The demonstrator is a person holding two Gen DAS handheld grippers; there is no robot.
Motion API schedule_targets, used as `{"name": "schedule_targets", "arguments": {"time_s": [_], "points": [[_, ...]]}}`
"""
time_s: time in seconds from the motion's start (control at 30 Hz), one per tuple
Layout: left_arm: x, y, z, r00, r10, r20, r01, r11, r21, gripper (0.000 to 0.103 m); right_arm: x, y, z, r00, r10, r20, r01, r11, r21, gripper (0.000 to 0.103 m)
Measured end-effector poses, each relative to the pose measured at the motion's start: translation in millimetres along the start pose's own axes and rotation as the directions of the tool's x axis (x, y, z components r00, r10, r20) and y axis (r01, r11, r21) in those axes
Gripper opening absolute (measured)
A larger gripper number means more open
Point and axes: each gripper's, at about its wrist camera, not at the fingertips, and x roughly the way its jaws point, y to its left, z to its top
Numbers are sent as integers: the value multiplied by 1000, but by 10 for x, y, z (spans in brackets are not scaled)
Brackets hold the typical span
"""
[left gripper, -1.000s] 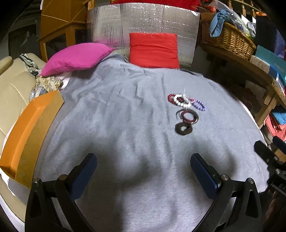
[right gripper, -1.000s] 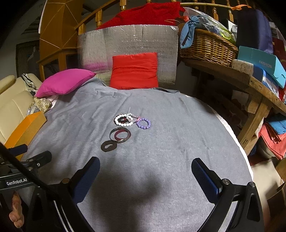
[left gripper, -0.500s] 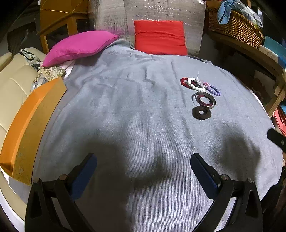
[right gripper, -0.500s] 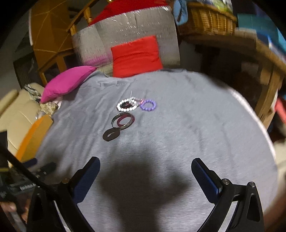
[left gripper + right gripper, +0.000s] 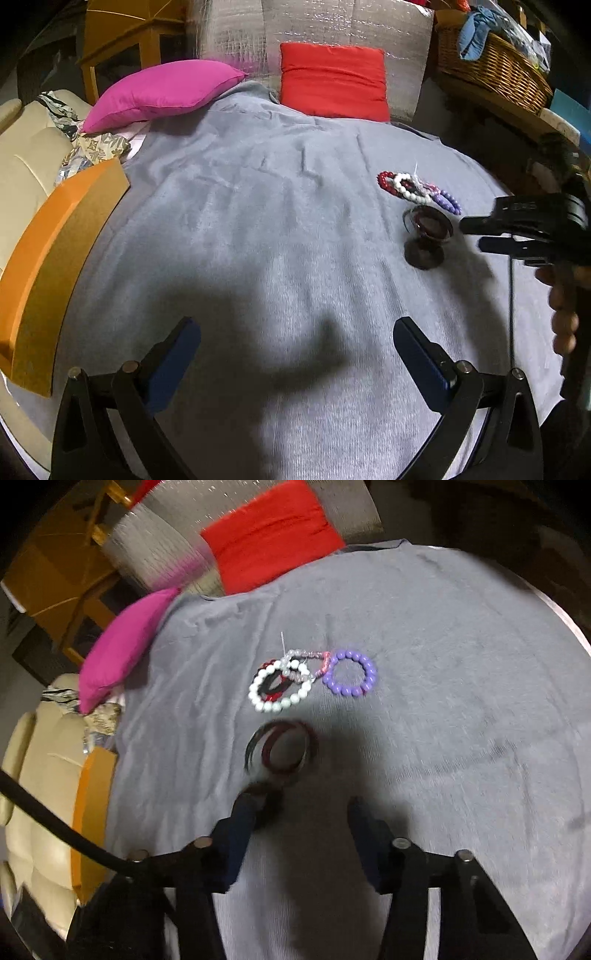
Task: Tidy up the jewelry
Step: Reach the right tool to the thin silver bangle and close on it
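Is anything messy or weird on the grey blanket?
Yes. The bead bracelets lie in a jumble: the white one overlaps the red one, with a pinkish strand tangled across to the purple one. The bangles overlap too. Nothing looks broken or spilled.

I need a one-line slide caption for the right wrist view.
Right tongs, closing with nothing gripped, reach the dark bangles near beaded bracelets on the grey cloth.

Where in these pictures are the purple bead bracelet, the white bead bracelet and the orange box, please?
purple bead bracelet (image 5: 365,666): right wrist view, on the beads of its right-hand arc.
white bead bracelet (image 5: 274,706): right wrist view, on the beads of its lower arc.
orange box (image 5: 55,236): left wrist view, on its orange top face.
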Motion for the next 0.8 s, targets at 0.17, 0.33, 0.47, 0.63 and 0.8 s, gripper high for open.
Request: {"name": "schedule_targets", "arguments": {"time_s": [0.17,0.33,0.47,0.63,0.8], "points": [[99,65,46,1000,-3,-2,3,1000,-15,103,254,5,172,998,-20,-58,23,998,65,34],[183,98,68,1000,-6,-14,5,999,-31,103,352,7,223,995,-32,-90,39,996,79,12],[194,86,84,1000,-5,-12,5,1000,-27,103,349,-31,230,996,-25,-84,32,995,89,4],[243,18,190,1000,-1,-4,1,1000,-4,103,175,-178,205,999,-8,-44,12,996,88,2],[343,-124,407,1000,-7,2,7,1000,28,103,24,-334,167,1000,-16,-11,17,997,80,2]]}}
